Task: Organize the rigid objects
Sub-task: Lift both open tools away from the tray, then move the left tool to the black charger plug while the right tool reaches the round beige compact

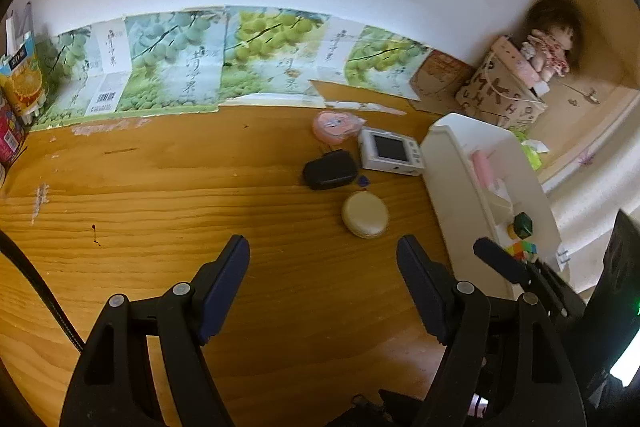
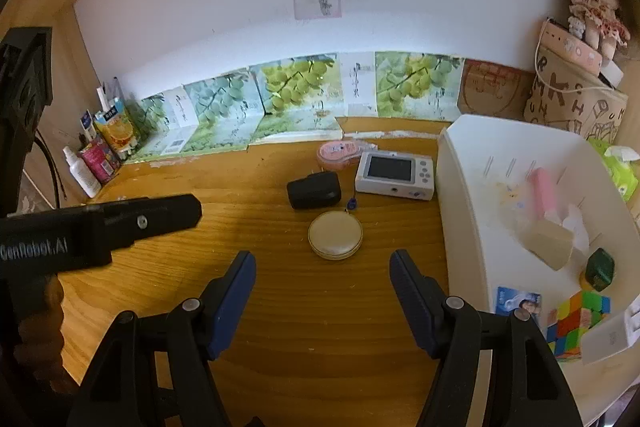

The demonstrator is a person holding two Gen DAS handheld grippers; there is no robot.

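On the wooden desk [image 2: 280, 307] lie a round cream case [image 2: 335, 235], a black plug adapter [image 2: 314, 190], a white handheld device with a screen [image 2: 394, 173] and a pink round tape holder [image 2: 340, 151]. My right gripper [image 2: 323, 261] stands open and empty just short of the cream case. My left gripper [image 1: 322, 251] is open and empty too, with the cream case [image 1: 365, 214] slightly ahead to its right. The white bin [image 2: 460, 187] at the right holds a colour cube [image 2: 576, 323], a green block [image 2: 600, 269], a pink stick and cards.
Cartons and a spray bottle [image 2: 82, 173] crowd the back left corner. Grape-printed cardboard [image 2: 296, 95] lines the wall. A printed bag [image 2: 576, 99] with a doll [image 2: 596, 11] on it stands at the back right. A green tissue pack [image 2: 622, 171] lies behind the bin.
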